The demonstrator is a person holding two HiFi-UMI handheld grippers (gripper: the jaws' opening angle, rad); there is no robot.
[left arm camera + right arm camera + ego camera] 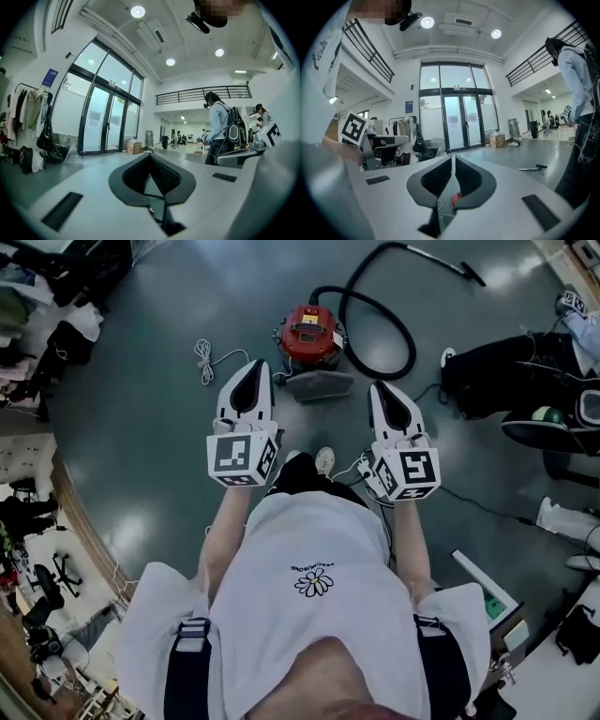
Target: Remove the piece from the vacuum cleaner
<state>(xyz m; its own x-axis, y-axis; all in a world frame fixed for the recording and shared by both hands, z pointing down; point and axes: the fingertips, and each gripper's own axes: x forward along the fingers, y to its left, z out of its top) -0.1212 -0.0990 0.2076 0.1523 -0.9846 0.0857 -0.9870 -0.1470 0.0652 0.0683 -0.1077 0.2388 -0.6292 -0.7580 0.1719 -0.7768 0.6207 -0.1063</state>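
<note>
A red canister vacuum cleaner [309, 332] stands on the grey floor ahead of me. Its black hose [380, 324] loops to the right and ends in a wand [457, 266]. A grey floor-nozzle piece [319, 384] lies against the vacuum's near side. My left gripper [255, 365] is held up just left of that piece, shut and empty. Level with it on the right, my right gripper [377, 388] is also shut with nothing in it. In the right gripper view a bit of the red vacuum [455, 197] shows below the jaws.
A white cable [206, 360] lies coiled left of the vacuum. A seated person in black [506, 367] and bags are at the right, a desk edge [483, 587] at the lower right, and clothes and chairs along the left wall. Another person [220, 126] stands farther off.
</note>
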